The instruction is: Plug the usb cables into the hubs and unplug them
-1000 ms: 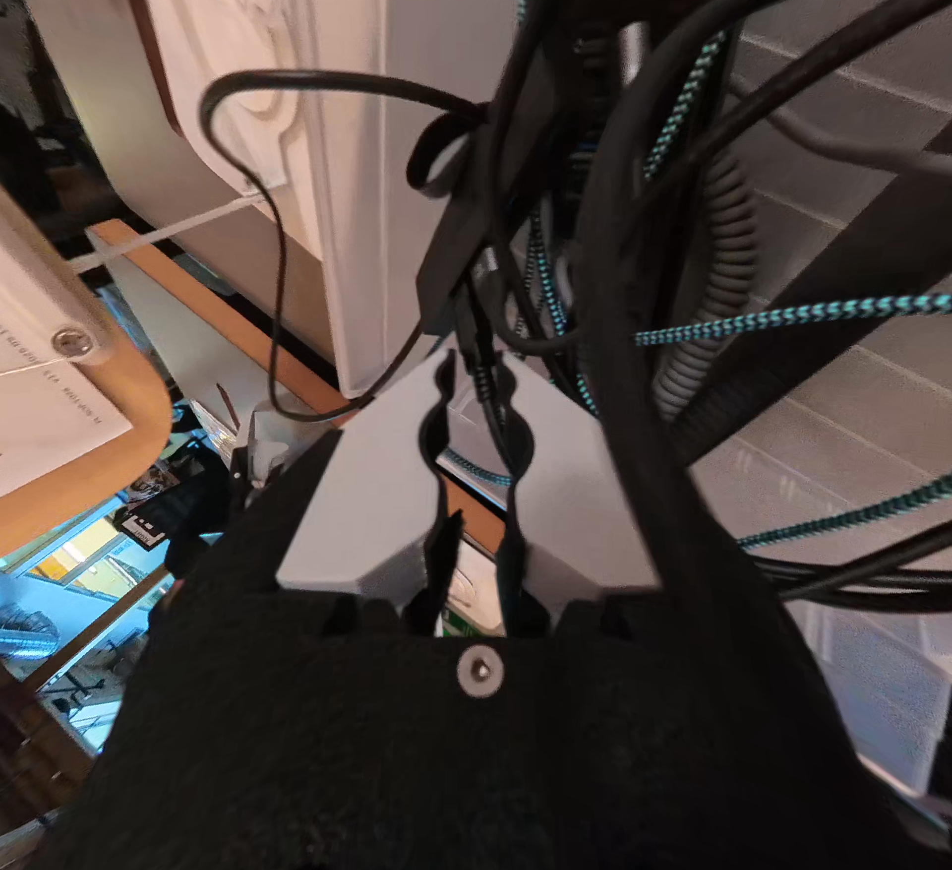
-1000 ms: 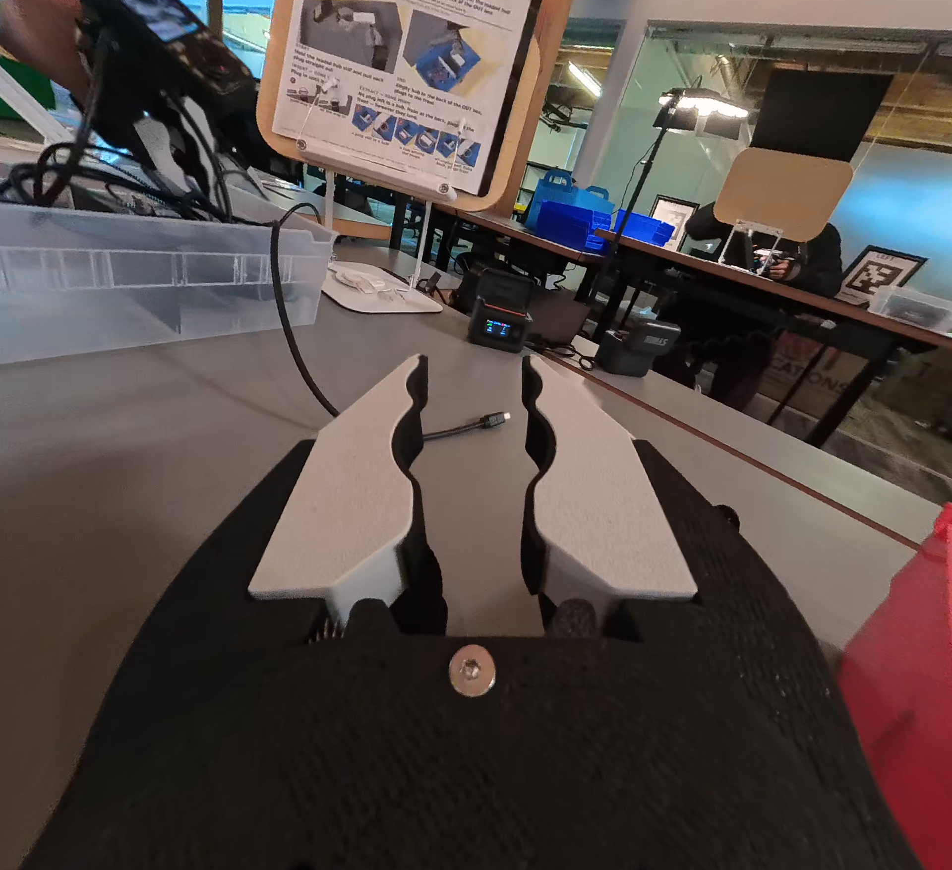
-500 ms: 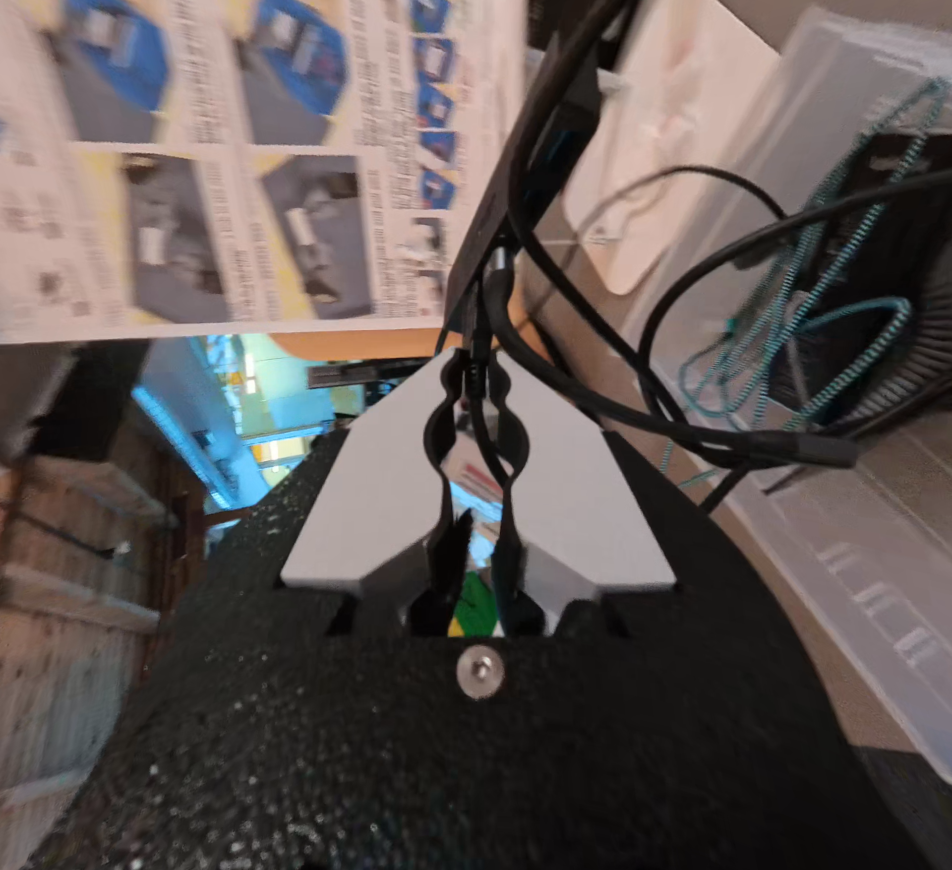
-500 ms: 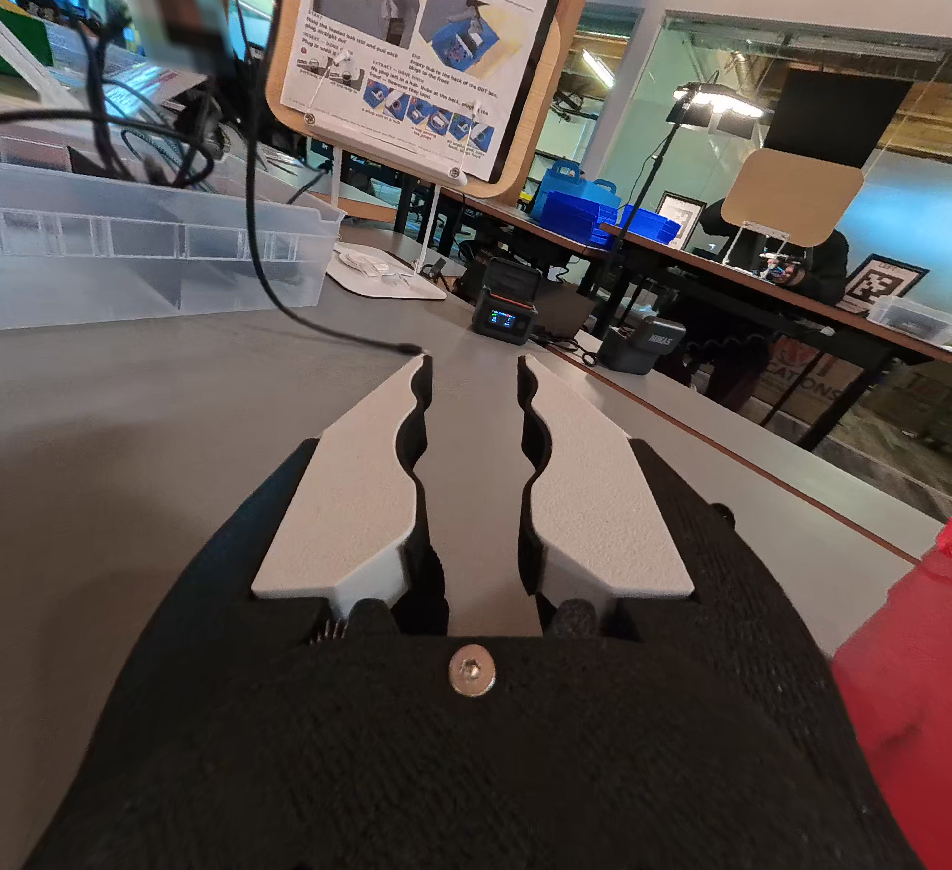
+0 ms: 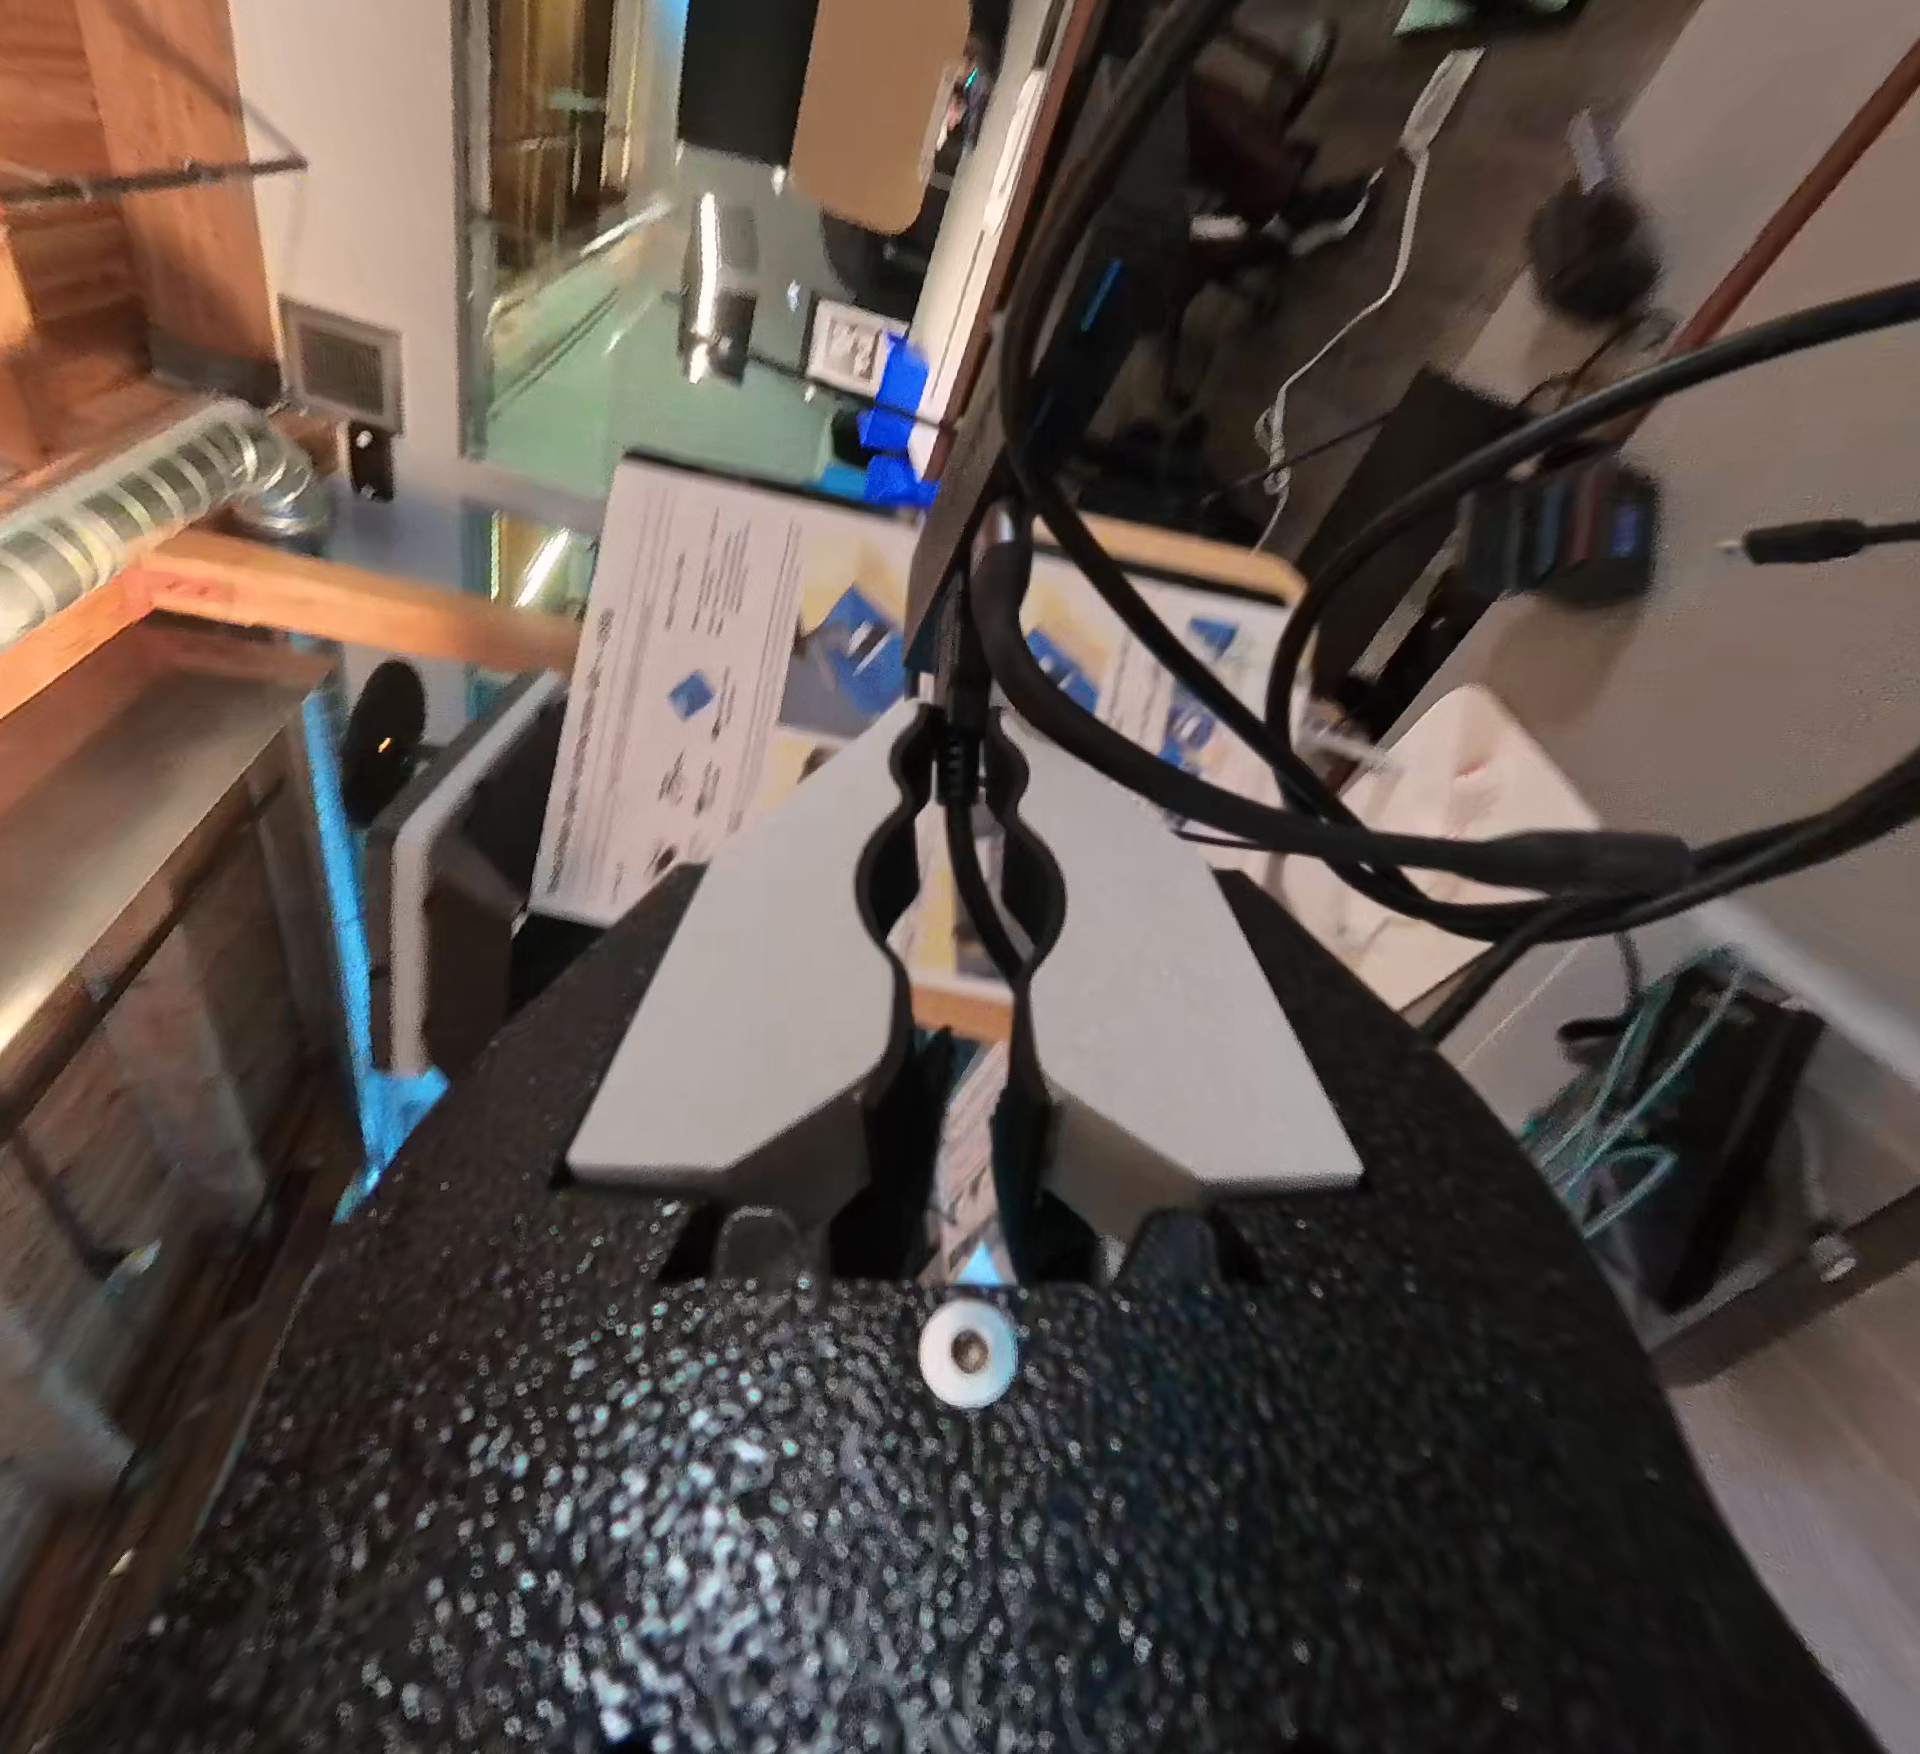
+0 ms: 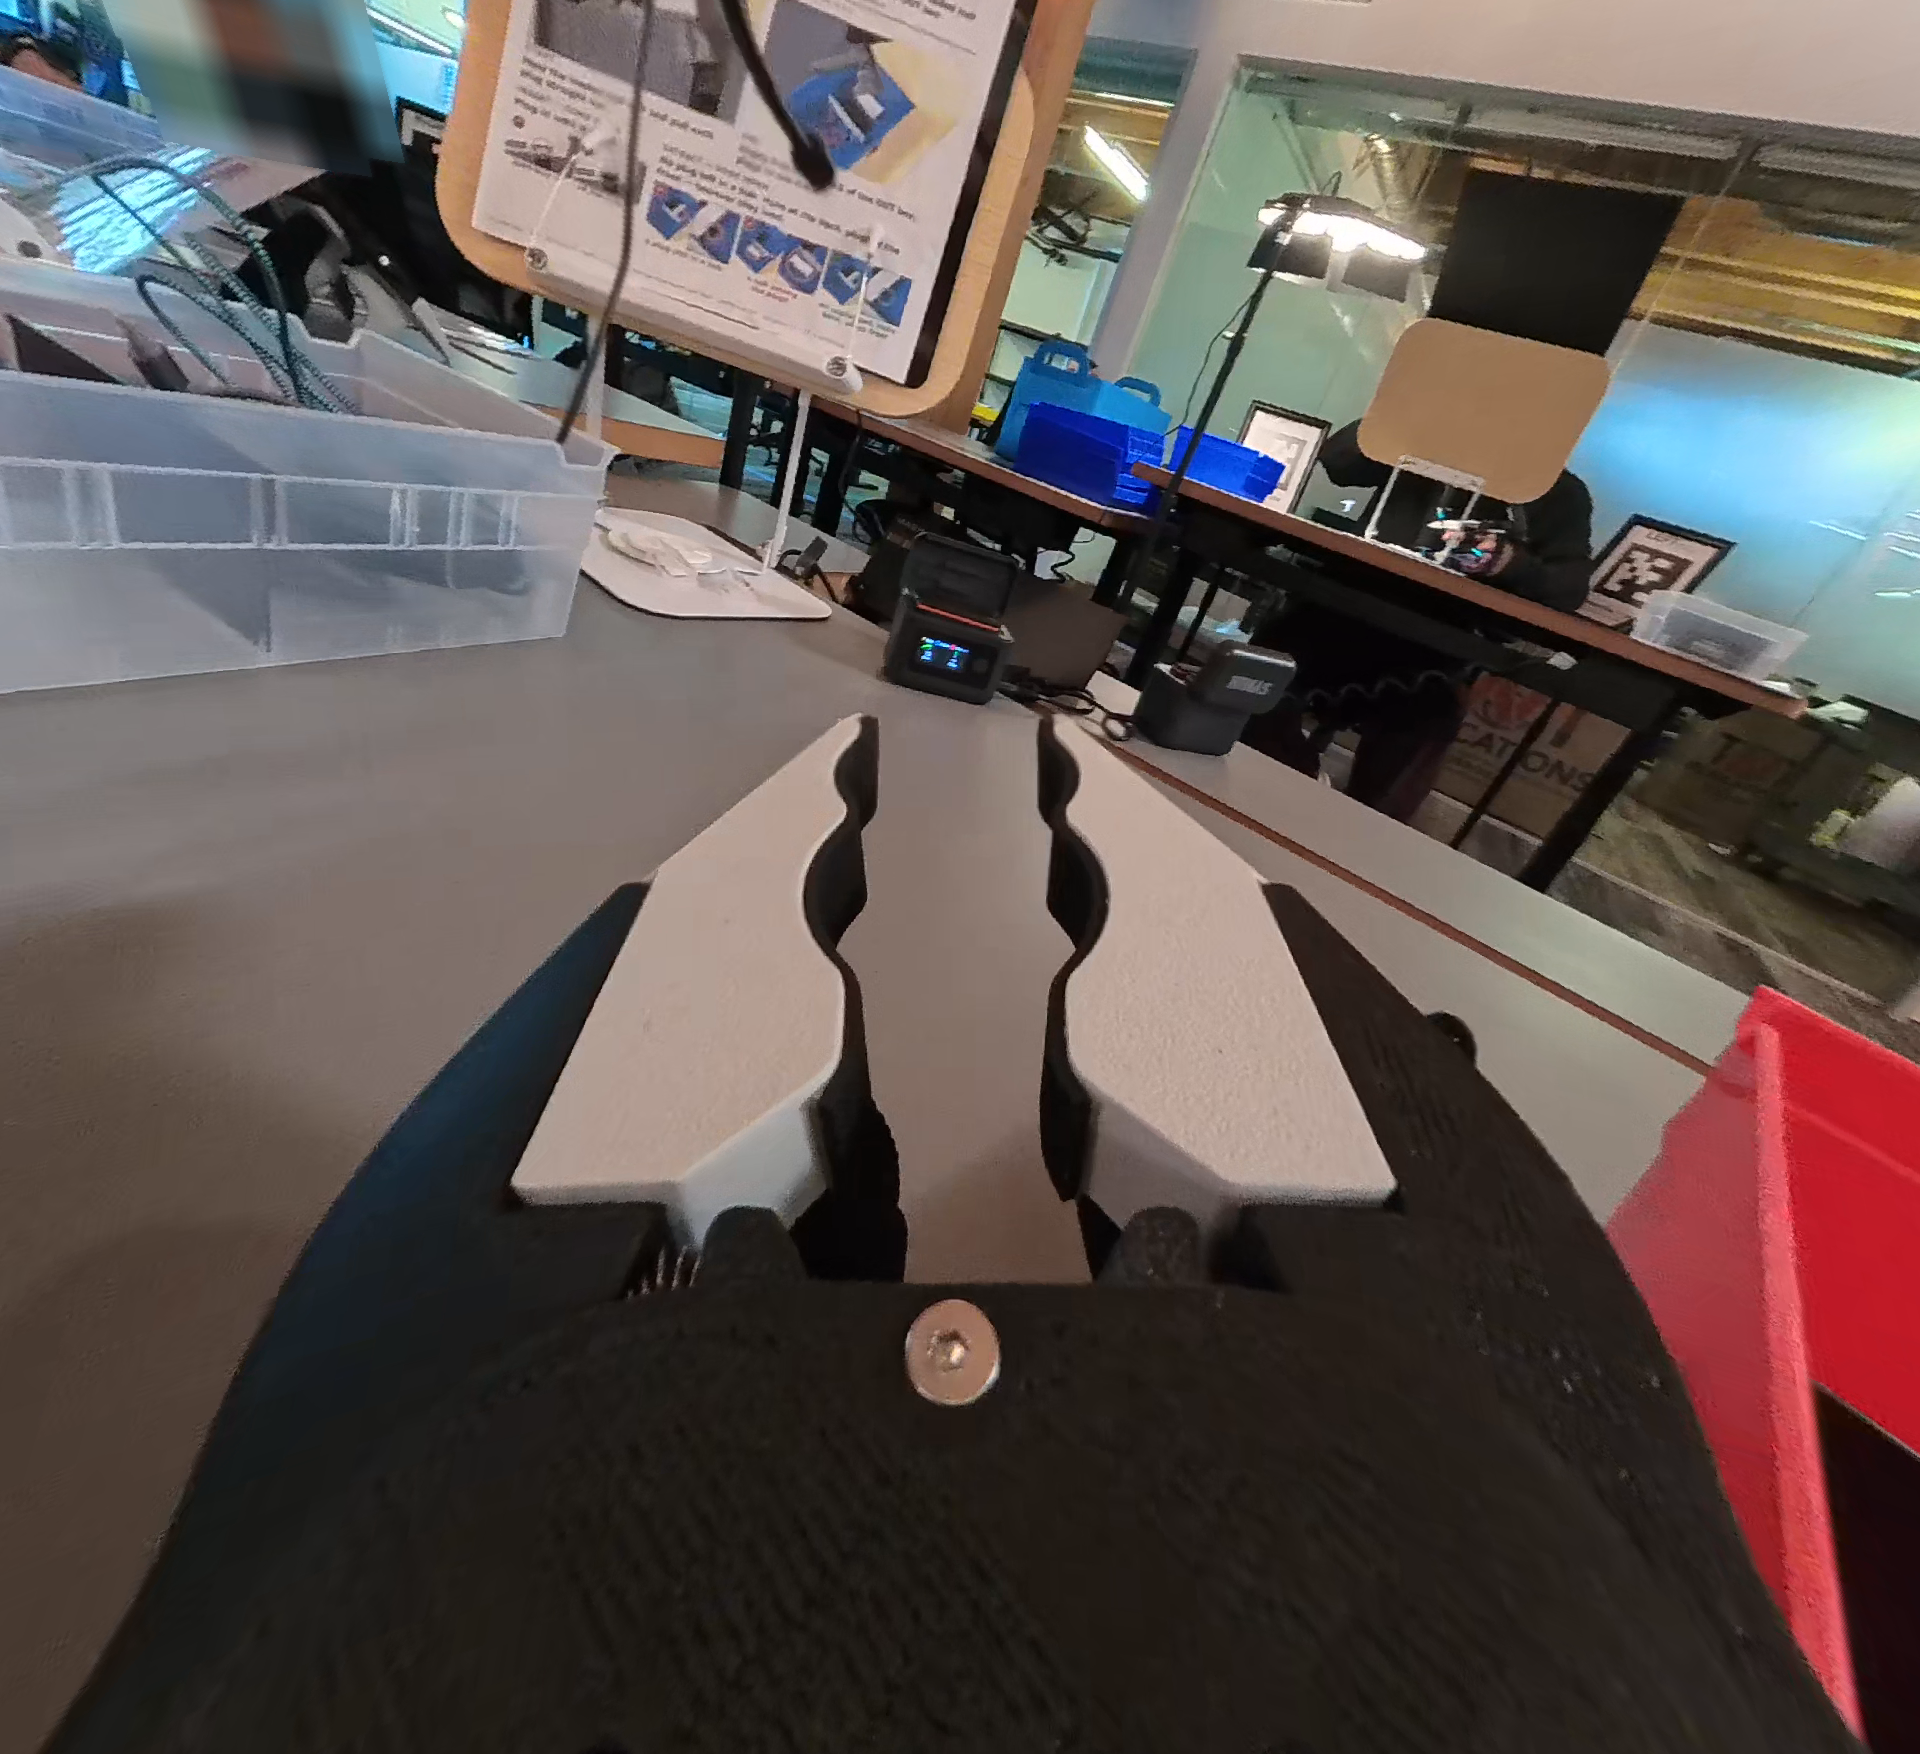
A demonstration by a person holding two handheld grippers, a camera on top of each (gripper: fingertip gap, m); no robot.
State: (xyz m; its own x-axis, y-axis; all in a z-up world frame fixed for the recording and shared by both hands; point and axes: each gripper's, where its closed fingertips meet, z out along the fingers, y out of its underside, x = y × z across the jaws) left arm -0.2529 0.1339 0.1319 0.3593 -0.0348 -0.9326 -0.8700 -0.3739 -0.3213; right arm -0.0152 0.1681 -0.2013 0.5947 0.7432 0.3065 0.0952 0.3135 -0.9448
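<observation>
Above the table [image 6: 312,873], a black hub [image 5: 997,416] with trailing cables [image 5: 1351,831] is held aloft, its cable end clamped in the closed left tool [image 5: 958,769]. The right tool [image 6: 956,738] is held open and empty over the table near its right edge. A carrying step is judged underway; setting the hub down is called for next.

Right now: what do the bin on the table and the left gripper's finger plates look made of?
Bin: clear, slightly frosted moulded plastic; its ribs and contents show through the wall.
Left gripper finger plates: matte grey, fine-grained surface, probably 3D-printed plastic, though painted metal can't be ruled out. They pinch a black cable.
</observation>
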